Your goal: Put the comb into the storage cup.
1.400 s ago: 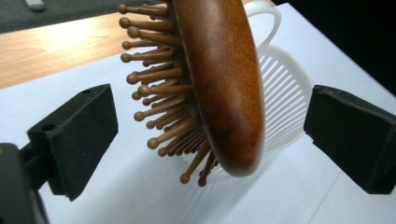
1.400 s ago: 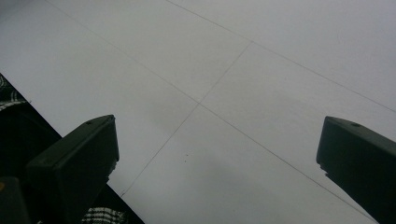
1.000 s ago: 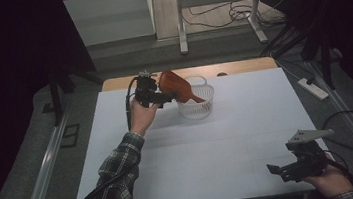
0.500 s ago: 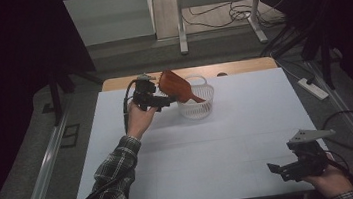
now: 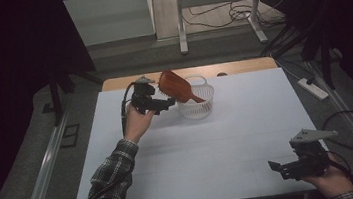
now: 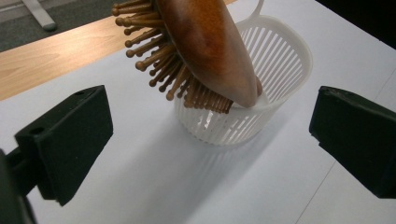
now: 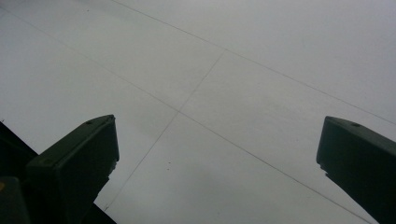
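Two black jaws standing wide apart, right gripper [image 7: 215, 163] holding nothing, white table [image 7: 224, 84] with thin lines lying between them

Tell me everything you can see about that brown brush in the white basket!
The hairbrush looks like glossy reddish-brown wood, with an oval back and rows of wooden pins ending in tiny round tips. It stands tilted, one end down inside the white slatted basket and leaning on its rim, the other end sticking up and out. The pins face down toward the table. The left hand-held gripper is open and apart from it.
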The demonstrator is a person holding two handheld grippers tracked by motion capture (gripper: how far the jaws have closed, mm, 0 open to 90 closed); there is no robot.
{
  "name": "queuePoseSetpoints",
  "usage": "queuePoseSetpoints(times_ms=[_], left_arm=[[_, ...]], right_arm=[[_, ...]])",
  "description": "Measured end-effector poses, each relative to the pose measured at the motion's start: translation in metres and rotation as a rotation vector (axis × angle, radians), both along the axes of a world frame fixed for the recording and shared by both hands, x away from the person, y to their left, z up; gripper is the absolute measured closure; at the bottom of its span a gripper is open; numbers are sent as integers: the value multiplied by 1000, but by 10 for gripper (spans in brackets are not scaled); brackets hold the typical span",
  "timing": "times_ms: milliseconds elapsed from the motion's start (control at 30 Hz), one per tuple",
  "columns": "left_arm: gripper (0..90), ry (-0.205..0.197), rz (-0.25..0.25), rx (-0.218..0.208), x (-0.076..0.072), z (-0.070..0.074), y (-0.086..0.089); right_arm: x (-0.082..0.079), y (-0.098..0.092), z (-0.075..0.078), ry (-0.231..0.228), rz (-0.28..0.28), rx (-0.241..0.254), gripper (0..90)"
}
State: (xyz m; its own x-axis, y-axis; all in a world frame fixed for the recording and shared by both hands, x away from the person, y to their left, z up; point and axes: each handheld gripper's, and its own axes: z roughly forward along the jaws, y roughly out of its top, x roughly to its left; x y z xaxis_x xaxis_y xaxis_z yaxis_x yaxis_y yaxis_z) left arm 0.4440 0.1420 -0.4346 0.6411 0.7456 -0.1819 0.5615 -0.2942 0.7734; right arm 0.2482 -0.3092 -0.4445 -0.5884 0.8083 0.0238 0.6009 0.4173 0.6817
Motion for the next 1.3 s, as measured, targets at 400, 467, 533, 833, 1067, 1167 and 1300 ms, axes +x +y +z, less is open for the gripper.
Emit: queuePoseSetpoints(times_ms=[400, 467, 533, 833, 1067, 1167, 1300], left_arm=[[7, -1, 0, -7, -10, -1, 5], [7, 1, -1, -9, -11, -2, 6], [6, 1, -3, -5, -13, -3, 7], [3, 3, -26, -6, -21, -8, 10], [3, 9, -54, -15, -27, -9, 14], [3, 6, -67, -31, -29, -9, 15], [3, 10, -77, -35, -33, -9, 16]], right_arm=[[0, 1, 0, 2, 8, -7, 0], [0, 1, 0, 2, 8, -6, 0], [0, 1, 0, 3, 9, -6, 0], [0, 1, -1, 7, 9, -8, 0], [0, 2, -1, 10, 9, -11, 0], [0, 2, -1, 11, 15, -15, 0], [0, 2, -1, 10, 14, -14, 0]])
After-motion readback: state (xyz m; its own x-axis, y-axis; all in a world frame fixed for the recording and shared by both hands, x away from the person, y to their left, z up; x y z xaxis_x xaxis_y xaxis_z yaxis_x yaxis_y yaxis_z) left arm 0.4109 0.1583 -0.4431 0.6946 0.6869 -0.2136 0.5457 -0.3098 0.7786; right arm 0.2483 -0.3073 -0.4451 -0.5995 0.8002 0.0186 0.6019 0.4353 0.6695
